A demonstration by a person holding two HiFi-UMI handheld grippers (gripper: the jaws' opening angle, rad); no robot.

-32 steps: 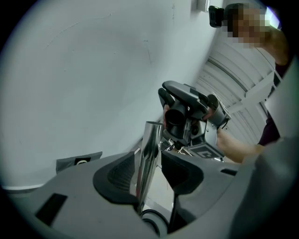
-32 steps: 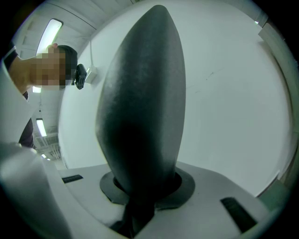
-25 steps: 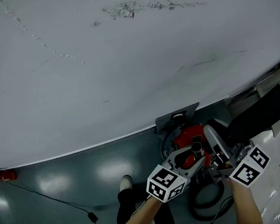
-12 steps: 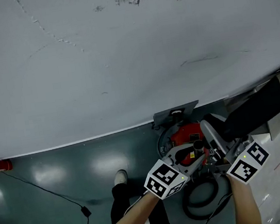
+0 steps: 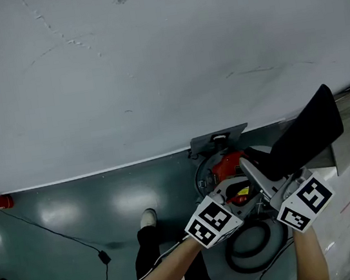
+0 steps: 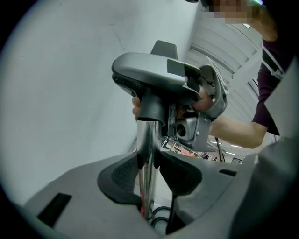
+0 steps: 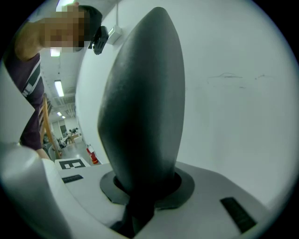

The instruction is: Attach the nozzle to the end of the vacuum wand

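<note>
The chrome vacuum wand (image 6: 145,144) stands upright between the pads of my left gripper (image 6: 148,163), which press on it from both sides. On the wand's top end sits the dark collar of the grey-and-black nozzle (image 6: 149,77). My right gripper (image 7: 145,186) is shut on the nozzle (image 7: 145,93), whose dark body fills its view. In the head view both grippers meet above the vacuum, my left gripper (image 5: 238,193) beside my right gripper (image 5: 270,187). From there the nozzle's wide black head (image 5: 304,133) sticks up to the right.
A red vacuum canister (image 5: 228,166) sits on the teal floor against the white wall (image 5: 150,61), under a grey wall plate (image 5: 219,139). A black hose coil (image 5: 256,248) lies below the grippers. A thin cable (image 5: 67,247) runs along the floor at the left, and the person's foot (image 5: 149,219) is nearby.
My left jaws closed onto the wand. The right gripper rolled and sank a little, swinging the nozzle's black head up to the right, its neck over the wand's end.
</note>
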